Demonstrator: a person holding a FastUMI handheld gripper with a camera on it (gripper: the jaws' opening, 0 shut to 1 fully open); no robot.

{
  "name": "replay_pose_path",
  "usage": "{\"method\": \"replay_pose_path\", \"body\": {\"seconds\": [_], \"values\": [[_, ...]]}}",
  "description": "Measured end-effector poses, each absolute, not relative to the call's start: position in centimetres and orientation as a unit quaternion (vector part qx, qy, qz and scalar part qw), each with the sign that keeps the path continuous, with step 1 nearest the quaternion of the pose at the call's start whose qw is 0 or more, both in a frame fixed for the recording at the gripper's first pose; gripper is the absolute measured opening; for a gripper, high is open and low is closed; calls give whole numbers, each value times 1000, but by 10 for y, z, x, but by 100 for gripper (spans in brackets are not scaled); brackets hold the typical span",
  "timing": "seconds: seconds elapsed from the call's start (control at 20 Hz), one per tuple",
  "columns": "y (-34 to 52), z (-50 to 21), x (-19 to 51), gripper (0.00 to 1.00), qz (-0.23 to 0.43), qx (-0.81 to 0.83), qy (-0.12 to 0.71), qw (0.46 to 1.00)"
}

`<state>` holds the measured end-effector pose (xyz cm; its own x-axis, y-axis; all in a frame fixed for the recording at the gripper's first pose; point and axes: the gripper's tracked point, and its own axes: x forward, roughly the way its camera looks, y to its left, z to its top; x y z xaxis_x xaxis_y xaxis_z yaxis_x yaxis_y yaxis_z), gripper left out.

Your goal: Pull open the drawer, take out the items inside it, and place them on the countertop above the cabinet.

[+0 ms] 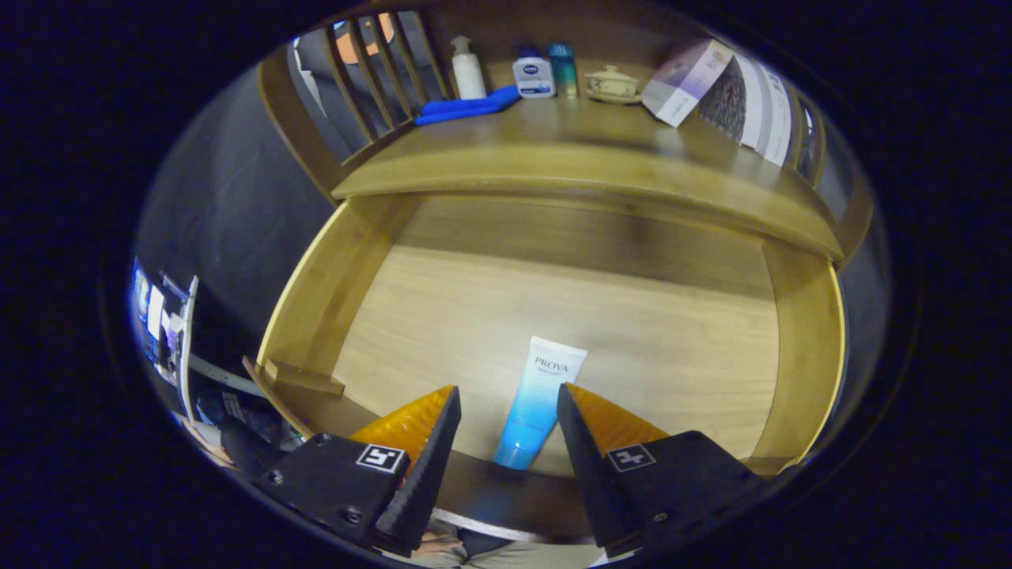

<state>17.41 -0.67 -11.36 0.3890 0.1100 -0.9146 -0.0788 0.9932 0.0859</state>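
The wooden drawer (806,348) stands pulled out below the countertop (569,150). On the drawer floor lies a blue-and-white tube (538,399), cap end toward me, near the front wall. My gripper (508,393) hangs open above the drawer front, and the tube lies between the two fingertips without either touching it. On the countertop stand a white pump bottle (467,69), a white jar with a blue lid (534,76), a teal bottle (563,69), a lidded ceramic cup (613,84) and a tilted carton (685,81). A blue cloth (466,107) lies there too.
Slatted wooden rails (371,71) border the countertop's left side, and booklets (759,103) lean at its right. The drawer's side walls (316,292) rise on both flanks. Clutter sits on the floor beside the cabinet's left (174,332).
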Motion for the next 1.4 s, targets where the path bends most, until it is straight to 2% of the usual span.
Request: {"method": "replay_pose_path", "body": {"seconds": [0.55,0.75,0.9,0.95,1.1,1.4], "values": [[-32,-164,178,76,14,-21,631,775],[-34,-165,174,76,19,-31,642,766],[-40,-167,177,70,10,-47,636,770],[-39,-164,177,58,13,-48,631,774],[-43,-162,179,50,11,-52,623,781],[-41,-130,186,44,14,-42,593,804]]}}
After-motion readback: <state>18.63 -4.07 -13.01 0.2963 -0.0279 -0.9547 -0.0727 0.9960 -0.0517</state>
